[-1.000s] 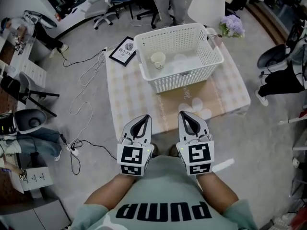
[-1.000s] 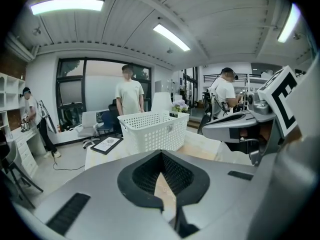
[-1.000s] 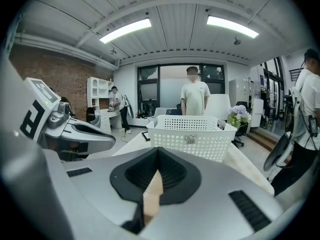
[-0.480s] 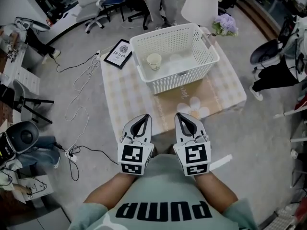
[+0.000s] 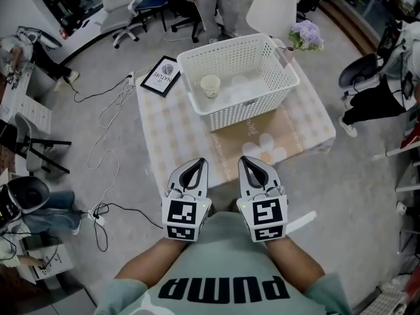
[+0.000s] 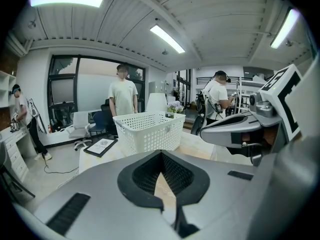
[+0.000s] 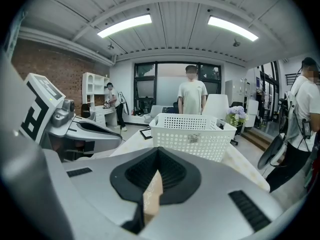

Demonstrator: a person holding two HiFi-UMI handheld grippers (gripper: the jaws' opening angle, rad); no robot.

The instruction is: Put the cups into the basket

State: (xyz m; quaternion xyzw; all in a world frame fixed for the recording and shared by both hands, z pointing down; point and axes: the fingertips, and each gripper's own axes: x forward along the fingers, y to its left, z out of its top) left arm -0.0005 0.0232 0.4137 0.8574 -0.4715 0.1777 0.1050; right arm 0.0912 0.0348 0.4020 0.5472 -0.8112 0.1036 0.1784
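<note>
Lying on the tabletop (image 5: pixel 172 133) left of the basket (image 5: pixel 246 108) is a frame (image 5: pixel 163 75); a cup (image 5: pixel 210 85) stands inside the basket, a lamp (image 5: pixel 272 8) and flowers (image 5: pixel 306 35) behind. Left gripper (image 5: pixel 195 163) and right gripper (image 5: pixel 249 160) hover side by side, closed, empty.

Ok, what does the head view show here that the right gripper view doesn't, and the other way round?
Head view only: the inside of the white basket, with a cup standing in it, and the cables on the floor. Right gripper view only: the ceiling lights, the brick wall and a label on the basket's near wall. Both: the basket on the table, the lampshade, the purple flowers, and the left hand-held gripper and right hand-held gripper, jaws shut.
</note>
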